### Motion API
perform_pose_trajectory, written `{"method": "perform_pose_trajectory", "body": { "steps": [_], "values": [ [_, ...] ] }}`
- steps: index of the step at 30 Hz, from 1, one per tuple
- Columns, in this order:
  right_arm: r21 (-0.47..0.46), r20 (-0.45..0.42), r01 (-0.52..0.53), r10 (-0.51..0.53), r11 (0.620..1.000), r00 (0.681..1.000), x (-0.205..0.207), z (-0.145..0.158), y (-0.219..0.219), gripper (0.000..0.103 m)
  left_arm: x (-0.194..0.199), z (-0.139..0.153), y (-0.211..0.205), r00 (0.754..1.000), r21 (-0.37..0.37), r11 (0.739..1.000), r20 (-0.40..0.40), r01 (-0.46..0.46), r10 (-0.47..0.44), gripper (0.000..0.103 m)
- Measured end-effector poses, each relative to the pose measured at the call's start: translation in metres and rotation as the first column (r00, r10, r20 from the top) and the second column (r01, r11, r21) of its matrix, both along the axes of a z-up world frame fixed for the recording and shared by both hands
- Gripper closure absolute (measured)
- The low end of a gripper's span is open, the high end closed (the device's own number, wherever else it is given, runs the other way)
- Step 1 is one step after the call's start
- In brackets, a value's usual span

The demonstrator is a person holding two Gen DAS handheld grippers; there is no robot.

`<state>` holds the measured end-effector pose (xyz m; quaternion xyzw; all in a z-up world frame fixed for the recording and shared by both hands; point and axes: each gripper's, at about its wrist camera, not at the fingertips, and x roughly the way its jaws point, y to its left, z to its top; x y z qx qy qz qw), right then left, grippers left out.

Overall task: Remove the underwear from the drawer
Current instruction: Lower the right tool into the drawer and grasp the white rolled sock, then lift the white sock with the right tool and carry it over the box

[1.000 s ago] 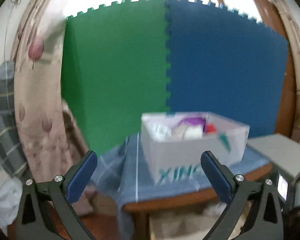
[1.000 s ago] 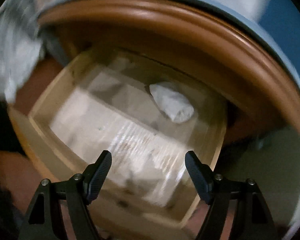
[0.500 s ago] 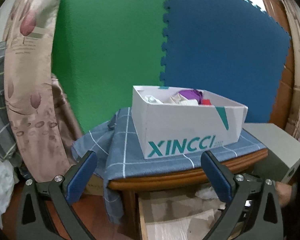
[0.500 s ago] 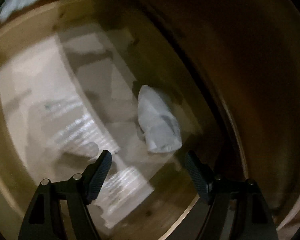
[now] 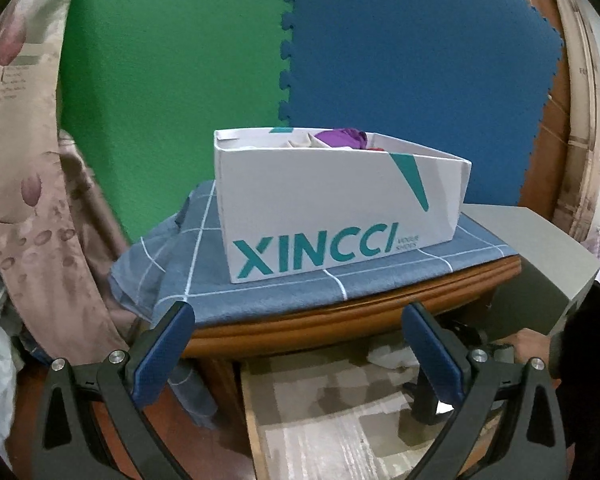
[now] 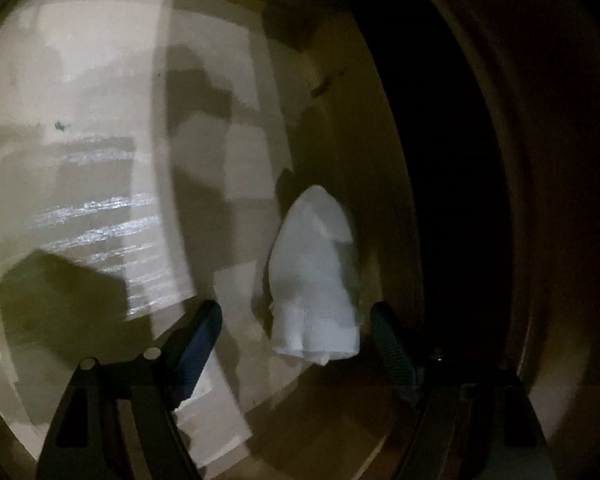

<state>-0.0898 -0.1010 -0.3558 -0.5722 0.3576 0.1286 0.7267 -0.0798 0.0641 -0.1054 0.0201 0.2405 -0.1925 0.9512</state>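
A folded white underwear lies in the open drawer, close to its dark inner side. My right gripper is down inside the drawer, open, its fingers either side of the near end of the underwear without pressing it. In the left wrist view the drawer is pulled out under the wooden table, with the white underwear at its back and the right gripper's black body beside it. My left gripper hovers open and empty in front of the table edge.
A white shoe box holding purple, cream and red clothes stands on a blue checked cloth over the wooden table. Green and blue foam mats stand behind. A flowered curtain hangs left, a grey box sits right.
My right gripper rolled and sank into the drawer until the underwear sits between its fingers. The left gripper dropped and tilted down, bringing the open drawer into its view.
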Motion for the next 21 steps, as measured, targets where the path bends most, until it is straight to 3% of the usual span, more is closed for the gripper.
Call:
{"method": "perform_pose_trajectory", "body": {
  "steps": [2,4,5,7,15,19,21],
  "values": [
    [0.022,-0.010,0.008,-0.008,1.000,1.000,0.002,0.001,-0.005,0.027,0.001,-0.002,-0.002,1.000,-0.006,1.000,-0.011,0.006,-0.006,0.001],
    [0.024,-0.053,0.096,-0.095,0.995,0.994,0.016,-0.002,-0.012,0.067,0.002,-0.003,-0.002,1.000,-0.011,1.000,-0.024,0.010,-0.010,0.001],
    [0.025,-0.060,0.123,-0.122,0.992,0.991,0.022,-0.004,-0.016,0.073,0.002,-0.004,-0.002,0.999,-0.013,1.000,-0.031,0.010,-0.011,0.001],
    [0.068,-0.081,0.153,-0.148,0.986,0.986,0.025,0.001,-0.021,0.075,0.002,-0.005,-0.002,0.999,-0.013,1.000,-0.035,0.011,-0.012,0.001],
    [0.079,-0.160,0.121,-0.107,0.990,0.981,0.003,0.021,-0.023,0.079,0.004,-0.003,0.001,0.999,-0.023,1.000,-0.037,0.003,-0.004,0.001],
    [0.069,-0.149,0.096,-0.085,0.993,0.985,-0.011,0.044,-0.022,0.080,0.008,-0.005,0.005,0.998,-0.018,1.000,-0.053,-0.016,0.015,0.001],
    [0.122,-0.158,0.133,-0.113,0.984,0.981,-0.009,0.064,-0.030,0.080,0.010,-0.006,0.008,0.997,-0.022,0.999,-0.065,-0.030,0.028,0.001]
  ]
}}
